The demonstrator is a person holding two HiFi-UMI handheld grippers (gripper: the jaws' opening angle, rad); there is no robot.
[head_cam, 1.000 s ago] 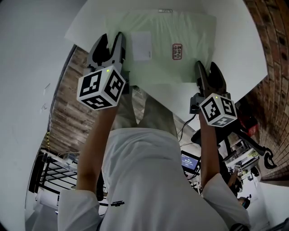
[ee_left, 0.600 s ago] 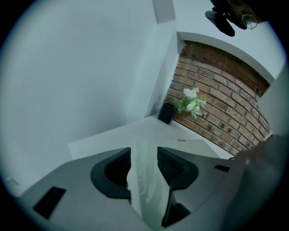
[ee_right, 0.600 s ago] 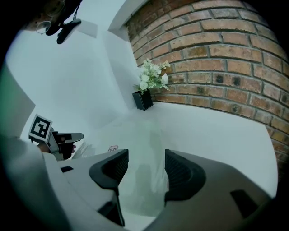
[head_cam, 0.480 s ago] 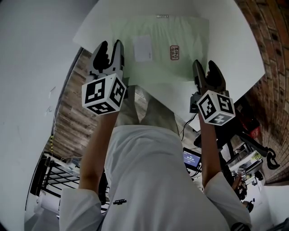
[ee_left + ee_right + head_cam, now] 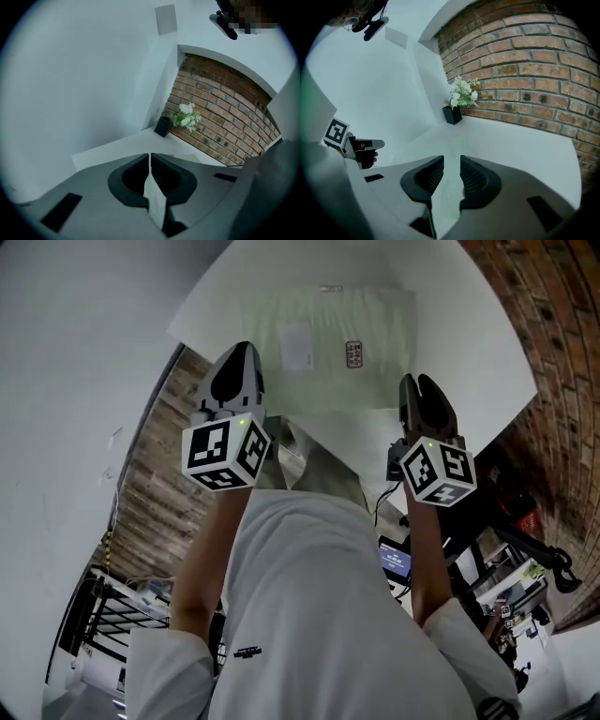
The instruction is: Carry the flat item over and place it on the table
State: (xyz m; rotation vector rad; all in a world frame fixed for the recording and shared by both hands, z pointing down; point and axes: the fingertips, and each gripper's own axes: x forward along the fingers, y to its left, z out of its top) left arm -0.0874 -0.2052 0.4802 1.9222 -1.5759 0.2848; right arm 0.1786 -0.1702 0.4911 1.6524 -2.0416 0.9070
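Note:
The flat item is a pale green sheet-like pack with a white label, lying on the white table. My left gripper is at the pack's near left corner, and in the left gripper view its jaws are shut with the thin edge of the pack pinched between them. My right gripper is at the near right corner. Its jaws are closing, a narrow gap still shows, and the pale sheet runs between them.
A black pot of white flowers stands at the table's far corner against the brick wall. White walls close the other side. Wooden floor lies below the table's near edge, and stands and equipment are at the right.
The left jaws have gone from wide apart to shut on the pack's corner. The right jaws have narrowed round the other corner. Both grippers have drawn slightly back toward the person.

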